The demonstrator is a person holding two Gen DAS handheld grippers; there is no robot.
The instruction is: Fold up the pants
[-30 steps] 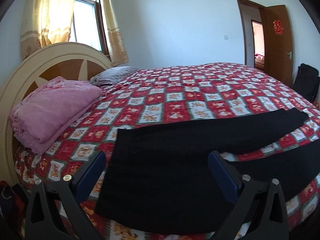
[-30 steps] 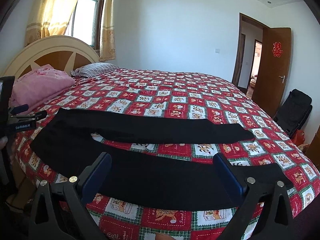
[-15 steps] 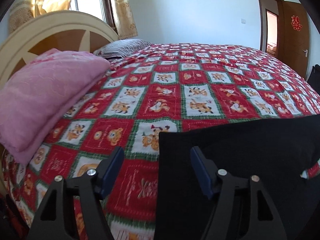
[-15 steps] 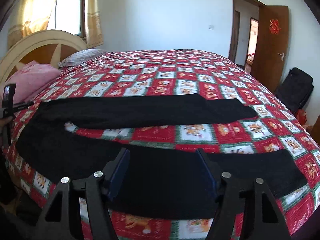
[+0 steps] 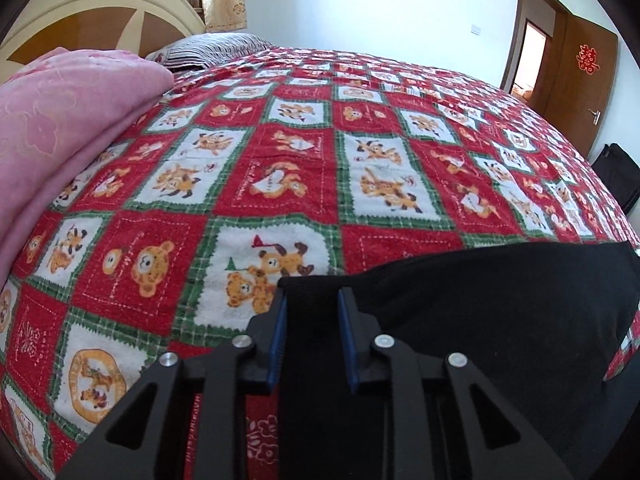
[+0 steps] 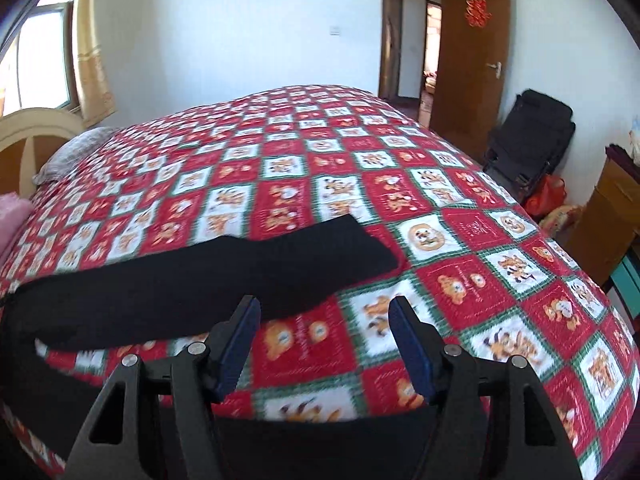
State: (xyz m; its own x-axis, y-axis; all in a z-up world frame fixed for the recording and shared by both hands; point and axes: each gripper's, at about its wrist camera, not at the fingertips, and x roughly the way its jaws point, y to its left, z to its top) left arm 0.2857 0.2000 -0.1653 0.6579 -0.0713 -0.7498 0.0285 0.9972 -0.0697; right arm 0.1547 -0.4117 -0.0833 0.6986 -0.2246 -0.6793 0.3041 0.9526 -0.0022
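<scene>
Black pants (image 5: pixel 480 312) lie spread on the bed's red patterned quilt (image 5: pixel 288 168). My left gripper (image 5: pixel 311 300) has its blue pads close together around the waistband corner of the pants, pinching the cloth. In the right wrist view one pant leg (image 6: pixel 224 276) stretches across the quilt and the other leg (image 6: pixel 320 448) lies below my fingers near the bed edge. My right gripper (image 6: pixel 324 316) is open above the gap between the two legs, holding nothing.
A folded pink blanket (image 5: pixel 60 128) and a striped pillow (image 5: pixel 216 48) lie by the cream headboard (image 5: pixel 104 12). A black folded chair (image 6: pixel 528 140), a red bag (image 6: pixel 546 198) and a wooden cabinet (image 6: pixel 608 216) stand right of the bed. The door (image 6: pixel 468 52) is open.
My left gripper has moved down to the waistband corner and closed on it. My right gripper has narrowed and swung toward the leg ends on the right.
</scene>
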